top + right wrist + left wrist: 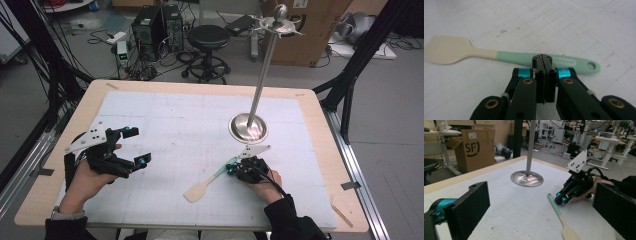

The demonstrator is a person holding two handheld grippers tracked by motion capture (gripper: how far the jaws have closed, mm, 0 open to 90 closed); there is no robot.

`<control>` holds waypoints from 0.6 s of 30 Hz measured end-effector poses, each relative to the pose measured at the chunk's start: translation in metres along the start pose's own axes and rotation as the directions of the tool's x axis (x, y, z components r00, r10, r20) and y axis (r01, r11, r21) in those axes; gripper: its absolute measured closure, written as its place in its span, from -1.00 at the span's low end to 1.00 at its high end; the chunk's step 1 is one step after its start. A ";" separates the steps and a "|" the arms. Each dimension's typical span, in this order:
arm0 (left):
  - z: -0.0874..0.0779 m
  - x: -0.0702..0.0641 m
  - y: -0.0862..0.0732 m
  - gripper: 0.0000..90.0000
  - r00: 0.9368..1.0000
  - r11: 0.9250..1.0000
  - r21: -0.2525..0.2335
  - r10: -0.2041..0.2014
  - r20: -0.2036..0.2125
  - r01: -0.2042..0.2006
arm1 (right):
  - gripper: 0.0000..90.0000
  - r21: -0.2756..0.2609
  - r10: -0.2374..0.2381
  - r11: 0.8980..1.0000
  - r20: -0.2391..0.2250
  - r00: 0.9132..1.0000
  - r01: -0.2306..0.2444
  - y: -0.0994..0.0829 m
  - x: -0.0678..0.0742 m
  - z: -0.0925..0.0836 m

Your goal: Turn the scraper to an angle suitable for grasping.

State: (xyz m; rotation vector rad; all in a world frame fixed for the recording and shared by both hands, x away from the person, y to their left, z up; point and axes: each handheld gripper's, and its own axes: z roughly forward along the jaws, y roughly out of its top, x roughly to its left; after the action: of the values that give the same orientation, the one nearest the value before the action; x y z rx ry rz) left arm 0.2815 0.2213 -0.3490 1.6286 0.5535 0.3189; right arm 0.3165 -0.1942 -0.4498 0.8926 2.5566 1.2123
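The high view is looking down on the tabletop (150,107); both claw views are sitting low, sharing the spatula (560,216) with it.

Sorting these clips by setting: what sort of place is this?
Probably a robotics lab or workshop: computer towers with loose cables stand on the floor, an SF cardboard box sits nearby, and rows of workbenches fill the background.

White-matted table (165,107) carries a spatula (202,186) and, apparently steel, stand (248,127).

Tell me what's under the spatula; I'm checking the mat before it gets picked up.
The spatula lies flat on the gridded white mat. Nothing else shows beneath it; the strip it covers is hidden. The shut right gripper sits at its green handle.
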 end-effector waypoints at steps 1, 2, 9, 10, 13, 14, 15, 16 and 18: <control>0.000 0.000 0.000 -0.96 1.000 1.000 0.004 0.000 0.000 0.000 | 1.00 -0.010 0.015 1.000 -0.001 1.000 -0.015 0.001 -0.001 0.003; 0.001 0.000 -0.001 -0.96 1.000 1.000 0.008 0.000 -0.001 0.000 | 1.00 -0.010 0.015 1.000 -0.001 1.000 -0.015 0.001 -0.001 0.003; 0.000 0.000 0.000 -0.96 1.000 1.000 0.004 -0.002 -0.003 0.002 | 1.00 -0.017 0.031 0.999 0.010 0.999 -0.030 0.017 0.000 0.022; 0.000 0.000 0.000 -0.96 1.000 1.000 0.004 -0.003 0.000 0.003 | 1.00 -0.017 0.030 0.999 0.011 1.000 -0.030 0.019 0.000 0.024; 0.000 0.001 -0.001 -0.96 1.000 1.000 0.003 -0.003 0.000 0.003 | 1.00 -0.023 0.037 0.999 0.018 0.999 -0.037 0.028 0.000 0.035; 0.000 0.001 -0.001 -0.96 1.000 1.000 0.002 -0.001 -0.007 0.001 | 1.00 -0.024 0.041 0.999 0.020 0.999 -0.040 0.030 -0.001 0.037; 0.000 0.002 -0.001 -0.96 1.000 1.000 0.002 0.003 -0.014 -0.003 | 1.00 -0.026 0.046 0.999 0.018 0.999 -0.045 0.033 -0.001 0.041; 0.000 0.002 -0.001 -0.96 1.000 1.000 -0.001 0.005 -0.016 -0.005 | 1.00 -0.026 0.039 0.999 0.020 0.999 -0.039 0.036 0.000 0.044; -0.001 0.002 -0.002 -0.96 1.000 1.000 -0.002 0.002 -0.017 -0.002 | 1.00 -0.024 0.021 0.999 0.024 0.999 -0.020 0.041 0.003 0.050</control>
State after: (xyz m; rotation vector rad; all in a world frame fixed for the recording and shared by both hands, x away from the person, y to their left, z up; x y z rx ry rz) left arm 0.2828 0.2233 -0.3507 1.6257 0.5647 0.3353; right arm 0.3524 -0.1398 -0.4516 0.9252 2.5146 1.2276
